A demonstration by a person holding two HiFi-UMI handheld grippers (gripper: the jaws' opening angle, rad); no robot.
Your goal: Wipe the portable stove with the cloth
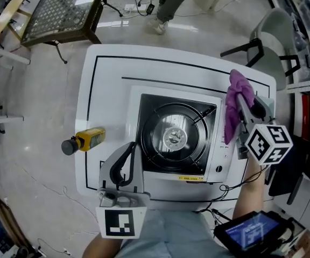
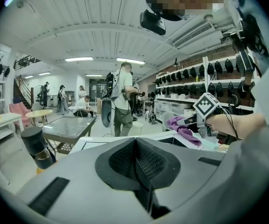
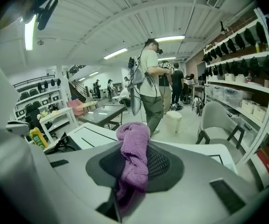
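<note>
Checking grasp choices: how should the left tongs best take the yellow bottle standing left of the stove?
Probably grip the yellow bottle around its body, below the dark cap, coming level from the near side: it stands upright at the table edge, sides free.

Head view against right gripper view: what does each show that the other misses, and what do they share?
Only the head view: the stove's burner seen from above, and the left gripper by the stove's near left corner. Only the right gripper view: the ceiling lights and a standing person's upper body. Both: the purple cloth clamped in the right gripper, the white table and the yellow bottle.
</note>
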